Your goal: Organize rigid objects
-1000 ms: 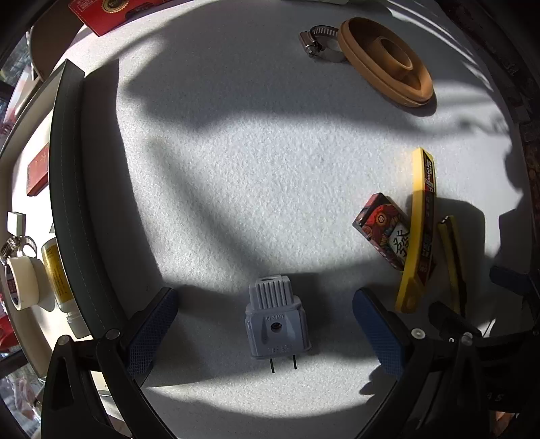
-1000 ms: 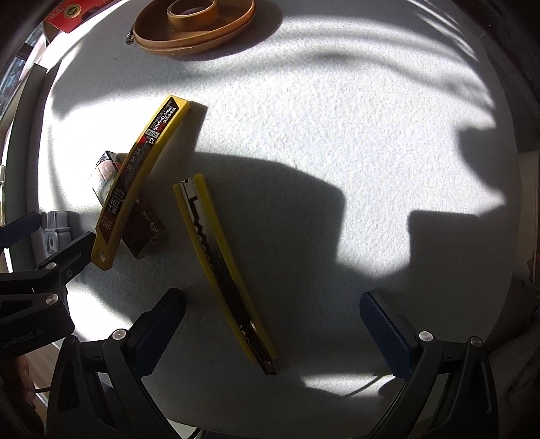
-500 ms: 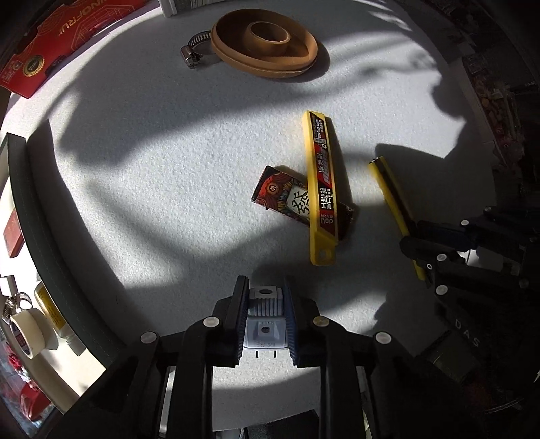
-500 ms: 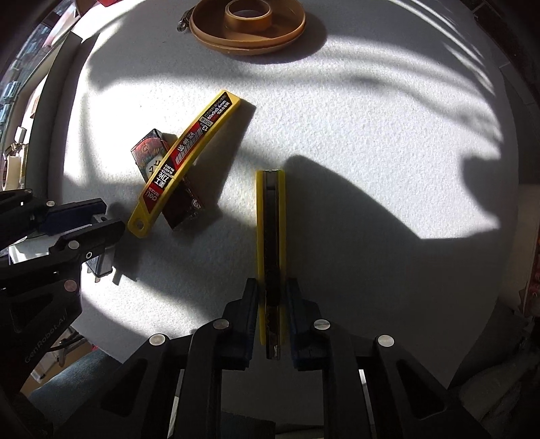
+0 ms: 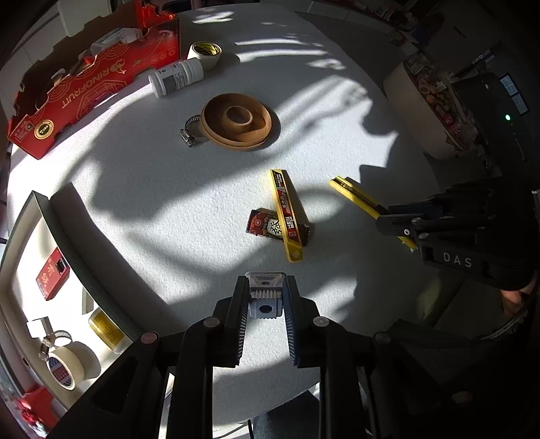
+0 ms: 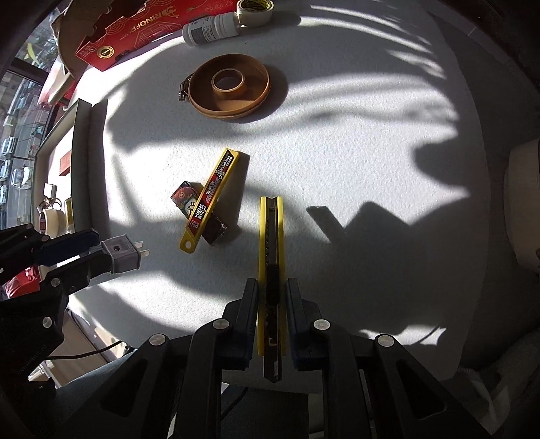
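My left gripper (image 5: 265, 300) clamps grey plastic plug adapter (image 5: 265, 297), right gripper (image 6: 271, 304) clamps yellow utility knife (image 6: 270, 243); both off the mat. Yellow blade case (image 5: 286, 216), small red printed box (image 5: 266, 225) etc. left to sort.

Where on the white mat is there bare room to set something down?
Bare: the white mat right of the brown tape disc and the held yellow utility knife. Crowded: the yellow blade case lying on the small packet, and the far edge by the white bottle.

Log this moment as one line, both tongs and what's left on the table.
left tongs: shut on grey plug | right tongs: shut on yellow utility knife | table: blade case, tape roll remain
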Motion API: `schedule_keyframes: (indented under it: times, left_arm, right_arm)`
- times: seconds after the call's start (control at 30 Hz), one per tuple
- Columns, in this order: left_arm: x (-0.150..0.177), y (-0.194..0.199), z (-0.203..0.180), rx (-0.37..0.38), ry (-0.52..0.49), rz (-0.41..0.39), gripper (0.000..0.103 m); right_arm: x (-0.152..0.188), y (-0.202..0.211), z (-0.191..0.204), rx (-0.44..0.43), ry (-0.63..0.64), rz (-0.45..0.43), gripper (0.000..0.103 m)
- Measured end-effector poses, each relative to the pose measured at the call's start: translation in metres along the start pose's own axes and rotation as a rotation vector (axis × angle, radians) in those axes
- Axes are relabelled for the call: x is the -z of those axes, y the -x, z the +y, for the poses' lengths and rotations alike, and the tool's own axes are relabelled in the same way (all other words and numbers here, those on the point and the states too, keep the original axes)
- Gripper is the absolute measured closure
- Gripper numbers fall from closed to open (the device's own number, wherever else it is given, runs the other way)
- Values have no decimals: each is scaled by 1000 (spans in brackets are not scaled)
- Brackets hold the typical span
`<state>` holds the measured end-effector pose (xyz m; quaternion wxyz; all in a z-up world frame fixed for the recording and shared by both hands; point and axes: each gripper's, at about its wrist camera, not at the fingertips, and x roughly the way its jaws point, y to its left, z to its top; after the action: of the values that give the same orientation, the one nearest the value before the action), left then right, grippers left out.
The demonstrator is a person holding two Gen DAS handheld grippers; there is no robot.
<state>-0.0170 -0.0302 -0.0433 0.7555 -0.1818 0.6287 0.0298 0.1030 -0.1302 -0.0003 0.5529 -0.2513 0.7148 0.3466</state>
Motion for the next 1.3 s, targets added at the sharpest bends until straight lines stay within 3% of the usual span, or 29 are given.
schedule_keyframes:
  times: [0.17,0.33,0.47,0.9,1.13,1.3]
  left_arm:
    - [14,16,23,42,4,-5,81]
    - [23,26,28,12,-2,-32,81]
    - [22,34,32,-7,52,-63,81]
    - [42,63,1,-129,170,-127,81]
    - [51,82,5,-197,236,-147,81]
    - [54,93,1,-261,229,-144,81]
  right_arm:
    - [10,7,8,4,-42,-33,86]
    - [19,12,19,49,10,-78,86]
    - [17,18,25,27,40,-129,86]
    - [38,36,7,-23,141,-182,86]
    - [39,39,10,-84,154,-206,86]
    - [42,38,7,-143,133,-225,86]
